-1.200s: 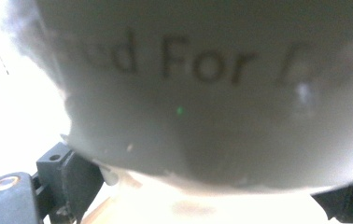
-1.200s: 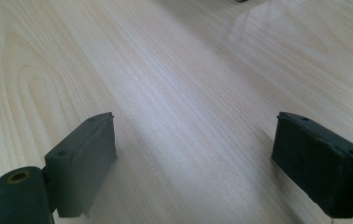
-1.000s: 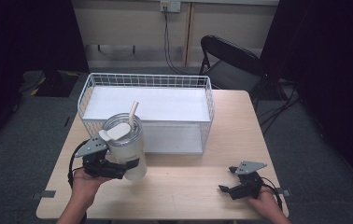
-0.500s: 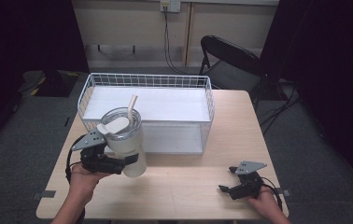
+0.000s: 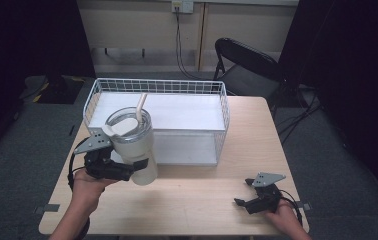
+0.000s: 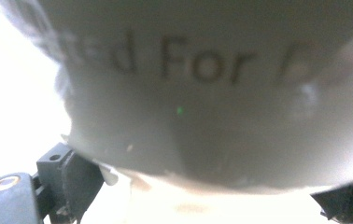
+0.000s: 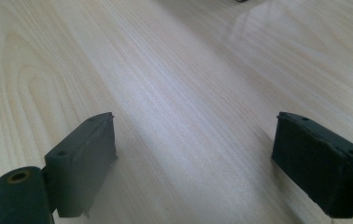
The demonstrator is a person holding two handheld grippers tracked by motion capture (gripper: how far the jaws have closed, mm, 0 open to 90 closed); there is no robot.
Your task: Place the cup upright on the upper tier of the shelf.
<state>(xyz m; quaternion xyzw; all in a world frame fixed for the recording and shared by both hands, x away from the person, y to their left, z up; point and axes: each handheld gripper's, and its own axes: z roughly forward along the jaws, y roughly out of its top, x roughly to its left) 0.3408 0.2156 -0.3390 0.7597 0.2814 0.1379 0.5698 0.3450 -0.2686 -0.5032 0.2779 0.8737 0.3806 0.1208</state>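
Note:
A large cream tumbler (image 5: 133,146) with a lid and a straw (image 5: 140,107) hangs lifted above the table's left side, in front of the white wire basket (image 5: 159,86). My left gripper (image 5: 132,170) is shut on the tumbler's lower body. In the left gripper view the tumbler's wall (image 6: 212,93) with blurred dark lettering sits right against the camera between the jaws. My right gripper (image 5: 243,194) rests low at the table's front right, open, with bare wood (image 7: 193,116) between its fingers (image 7: 83,163).
The wire basket holds a white box-like insert (image 5: 177,112) and takes up the table's back middle. A black folding chair (image 5: 249,65) stands behind the table at the right. The table's front edge (image 5: 177,232) is close to both hands.
My left gripper has lifted the tumbler higher and carried it toward the basket's left front. The right gripper has stayed put.

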